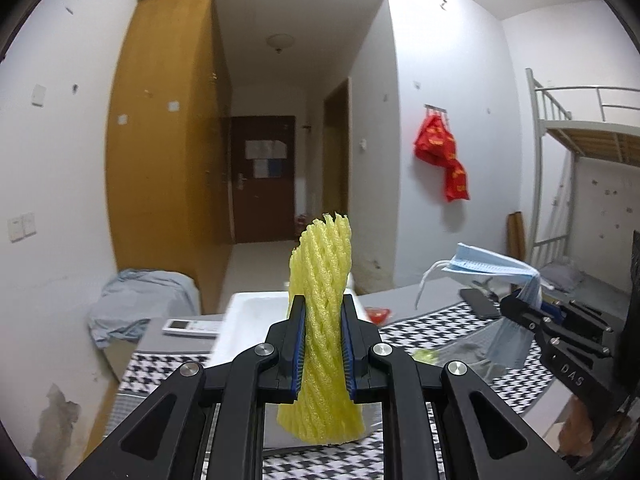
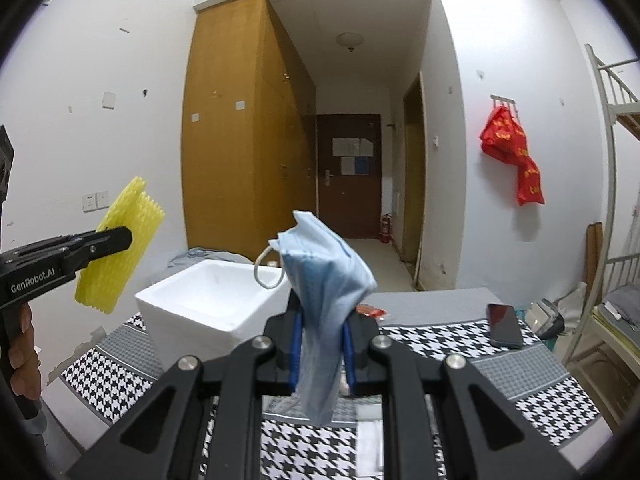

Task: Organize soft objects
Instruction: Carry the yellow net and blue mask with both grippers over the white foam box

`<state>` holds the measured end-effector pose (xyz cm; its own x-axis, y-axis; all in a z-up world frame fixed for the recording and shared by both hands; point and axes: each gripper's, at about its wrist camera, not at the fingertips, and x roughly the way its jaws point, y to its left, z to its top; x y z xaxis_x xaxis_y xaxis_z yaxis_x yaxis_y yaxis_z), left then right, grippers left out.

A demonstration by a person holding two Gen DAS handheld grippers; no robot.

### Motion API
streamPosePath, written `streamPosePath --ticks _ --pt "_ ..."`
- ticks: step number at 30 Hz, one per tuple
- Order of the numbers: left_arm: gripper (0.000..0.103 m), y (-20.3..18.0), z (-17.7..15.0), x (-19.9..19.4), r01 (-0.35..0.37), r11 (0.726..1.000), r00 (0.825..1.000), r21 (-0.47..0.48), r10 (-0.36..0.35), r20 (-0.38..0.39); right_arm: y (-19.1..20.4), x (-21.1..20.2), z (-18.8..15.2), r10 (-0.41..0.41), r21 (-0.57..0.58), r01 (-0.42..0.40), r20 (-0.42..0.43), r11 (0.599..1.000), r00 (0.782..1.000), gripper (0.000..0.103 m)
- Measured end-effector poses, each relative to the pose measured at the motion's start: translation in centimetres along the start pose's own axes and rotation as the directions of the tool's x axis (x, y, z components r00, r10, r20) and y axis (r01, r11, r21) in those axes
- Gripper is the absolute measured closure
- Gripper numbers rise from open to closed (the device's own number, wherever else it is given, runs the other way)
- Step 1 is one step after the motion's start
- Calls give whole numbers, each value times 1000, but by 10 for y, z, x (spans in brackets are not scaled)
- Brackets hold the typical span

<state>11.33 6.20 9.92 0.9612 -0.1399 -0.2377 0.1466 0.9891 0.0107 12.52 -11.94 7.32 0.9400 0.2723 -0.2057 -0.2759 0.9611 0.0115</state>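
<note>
My left gripper [image 1: 322, 312] is shut on a yellow foam net sleeve [image 1: 322, 280], held upright above the table. It also shows in the right wrist view [image 2: 120, 248] at the left, held by the left gripper [image 2: 124, 238]. My right gripper [image 2: 322, 320] is shut on a light blue face mask [image 2: 324, 280], which hangs from the jaws with its ear loop free. The mask [image 1: 492, 268] and right gripper [image 1: 516, 304] show at the right of the left wrist view. A white foam box [image 2: 208, 304] stands open on the table, ahead and left of both grippers.
The table has a black-and-white houndstooth cloth [image 2: 520, 364]. On it lie a black phone [image 2: 504, 326], a small red packet [image 2: 370, 311] and a white remote [image 1: 192, 326]. A bunk bed frame [image 1: 560, 128] stands at the right. A red bag [image 2: 512, 152] hangs on the wall.
</note>
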Motion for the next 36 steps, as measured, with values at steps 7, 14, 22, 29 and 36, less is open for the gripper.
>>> streamPosePath --ticks 7,14,22,29,36 --pt "86 18 -11 -4 -45 999 999 -24 45 2 17 7 6 33 -28 -33 -5 999 999 82" --pt "86 28 -18 -3 -78 996 997 -47 79 4 28 18 11 63 -64 -64 -16 996 998 82" --pt "86 39 -13 9 -87 994 996 -66 87 -5 38 40 17 111 -84 -114 -40 990 993 82" --pt "86 43 -11 22 -99 993 995 -61 98 -20 48 59 22 143 -91 -148 -60 985 988 82" --pt "86 43 -14 33 -91 994 995 -67 89 -36 60 78 29 166 -104 -175 -85 979 982 82"
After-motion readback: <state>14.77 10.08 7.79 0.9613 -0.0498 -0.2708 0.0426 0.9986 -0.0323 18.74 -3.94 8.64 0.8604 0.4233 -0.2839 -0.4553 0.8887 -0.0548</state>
